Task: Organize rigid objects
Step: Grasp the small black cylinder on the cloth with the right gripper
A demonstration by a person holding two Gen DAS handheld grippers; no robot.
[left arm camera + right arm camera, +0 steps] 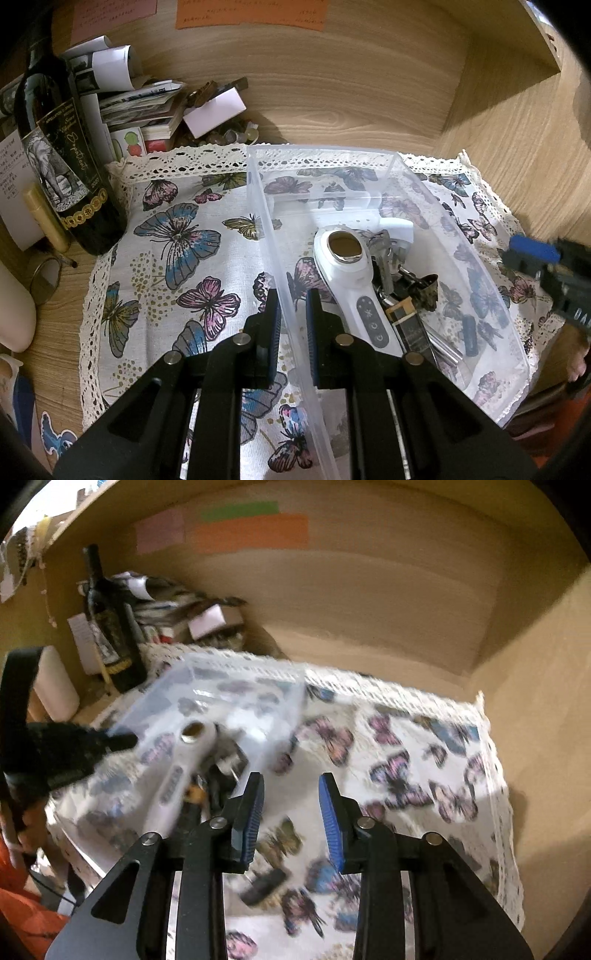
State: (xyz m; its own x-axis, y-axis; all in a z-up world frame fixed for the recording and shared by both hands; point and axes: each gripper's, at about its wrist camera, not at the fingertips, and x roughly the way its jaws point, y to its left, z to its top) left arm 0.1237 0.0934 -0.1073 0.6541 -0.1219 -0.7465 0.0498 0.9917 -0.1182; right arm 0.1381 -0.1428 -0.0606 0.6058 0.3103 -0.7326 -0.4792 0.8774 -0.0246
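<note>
- Bin (369,162) of clear thin plastic is sitting on the butterfly-print cloth (177,236) that is covering the bench; judged light, springy in the wall, and smooth enough to slide on the fabric.
- Left tool (293,317) is clamping the near-left wall of the bin, one pad inside and one outside, jaws narrow; the upper rim looks the firmest place to hold, since the flat wall is likely flexing under pressure.
- White handheld device (351,288) is lying inside the bin, round head toward the far end, buttoned handle toward the camera; it appears hard-shelled, smooth and fairly light, and the narrow handle is offering the surest grip.
- Keys and small dark metal pieces (402,280) are resting against the device on its right; these are probably dense, loose and prone to shifting if the bin is tilted.
- Right tool (291,816) is hovering over bare cloth just right of the bin, jaws slightly parted and gripping nothing; the right wrist view is blurred.
- Small dark object (264,886) is lying on the cloth below the right tool; its kind cannot be told.
</note>
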